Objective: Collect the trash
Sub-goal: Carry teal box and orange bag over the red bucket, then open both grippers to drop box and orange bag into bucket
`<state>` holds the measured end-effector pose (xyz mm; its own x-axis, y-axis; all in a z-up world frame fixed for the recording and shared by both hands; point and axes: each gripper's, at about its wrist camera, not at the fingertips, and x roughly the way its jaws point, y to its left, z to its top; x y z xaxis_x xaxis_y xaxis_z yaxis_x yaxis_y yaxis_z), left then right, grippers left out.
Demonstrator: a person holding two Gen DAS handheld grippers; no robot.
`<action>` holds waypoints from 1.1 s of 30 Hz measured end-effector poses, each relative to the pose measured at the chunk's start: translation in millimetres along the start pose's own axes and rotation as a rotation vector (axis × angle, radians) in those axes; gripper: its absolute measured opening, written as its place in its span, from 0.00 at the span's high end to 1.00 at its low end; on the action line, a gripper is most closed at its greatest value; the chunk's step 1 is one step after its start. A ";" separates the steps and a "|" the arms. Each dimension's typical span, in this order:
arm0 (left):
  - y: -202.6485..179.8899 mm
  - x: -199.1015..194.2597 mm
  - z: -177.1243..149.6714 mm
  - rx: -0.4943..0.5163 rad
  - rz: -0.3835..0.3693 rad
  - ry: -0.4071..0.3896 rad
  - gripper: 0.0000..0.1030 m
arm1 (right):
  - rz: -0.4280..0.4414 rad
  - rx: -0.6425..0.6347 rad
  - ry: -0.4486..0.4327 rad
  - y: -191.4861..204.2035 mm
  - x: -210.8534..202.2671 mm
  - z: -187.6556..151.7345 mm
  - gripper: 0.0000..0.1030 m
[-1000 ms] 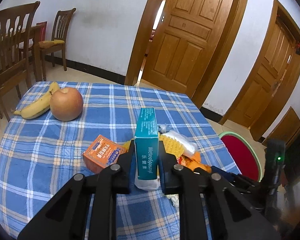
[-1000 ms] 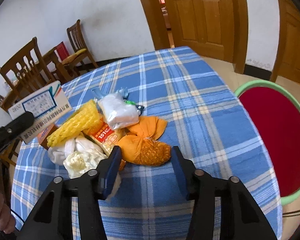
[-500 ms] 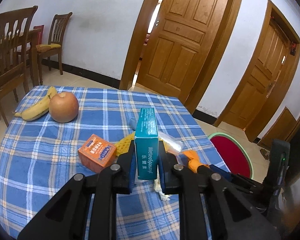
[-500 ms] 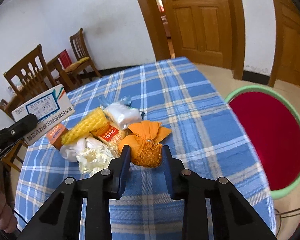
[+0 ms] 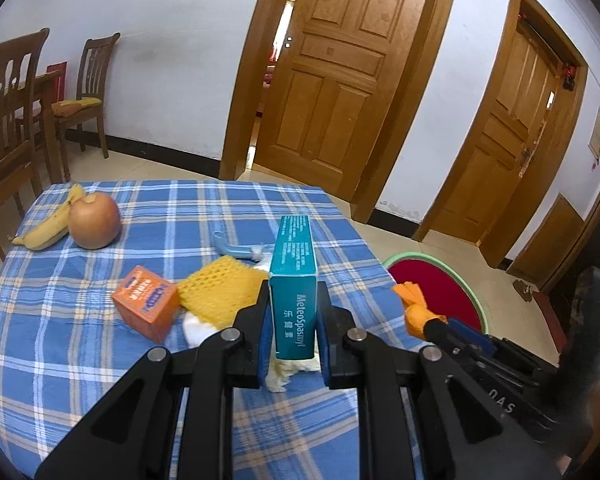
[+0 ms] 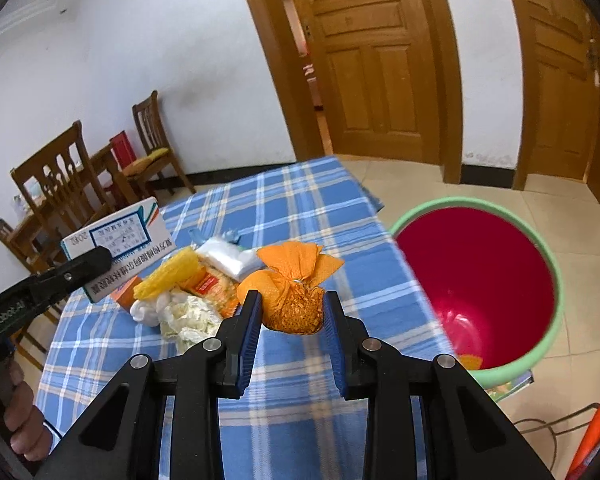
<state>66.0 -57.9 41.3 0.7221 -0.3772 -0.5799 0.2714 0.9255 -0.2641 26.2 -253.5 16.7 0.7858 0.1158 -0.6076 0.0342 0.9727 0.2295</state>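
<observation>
Your left gripper (image 5: 293, 334) clamps a teal box (image 5: 294, 280); right gripper (image 6: 293, 318) grips an orange pouch (image 6: 296, 286) beside the red bin (image 6: 480, 284), something orange inside.

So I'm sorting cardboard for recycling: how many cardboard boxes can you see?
2. A tall teal cardboard medicine box clamped upright in the left gripper, and a small orange cardboard box lying on the blue plaid tablecloth. The trash pile may hide more.
</observation>
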 end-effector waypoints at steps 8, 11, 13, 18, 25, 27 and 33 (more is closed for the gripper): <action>-37.1 17.9 3.7 0.053 -0.021 0.031 0.82 | -0.051 0.042 -0.056 -34.3 -22.1 4.0 0.69; -52.4 26.3 5.1 0.080 -0.034 0.042 0.82 | -0.069 0.068 -0.067 -49.4 -26.0 4.8 0.69; -61.6 31.4 5.2 0.097 -0.040 0.048 0.82 | -0.084 0.084 -0.072 -59.4 -27.7 4.7 0.69; -85.0 46.2 3.7 0.139 -0.057 0.064 0.82 | -0.108 0.123 -0.076 -82.1 -29.3 4.4 0.69; -110.8 66.4 4.2 0.180 -0.075 0.090 0.82 | -0.130 0.165 -0.076 -109.3 -27.6 5.4 0.69; -119.6 72.7 4.4 0.195 -0.086 0.097 0.83 | -0.135 0.177 -0.073 -116.1 -25.8 5.6 0.69; -142.9 94.2 2.2 0.232 -0.118 0.127 0.83 | -0.146 0.212 -0.059 -133.7 -18.0 3.8 0.69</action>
<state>96.6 -225.6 26.1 0.5955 -0.4704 -0.6512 0.4976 0.8524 -0.1607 9.9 -386.4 -0.1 0.7975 -0.0411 -0.6020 0.2737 0.9138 0.3002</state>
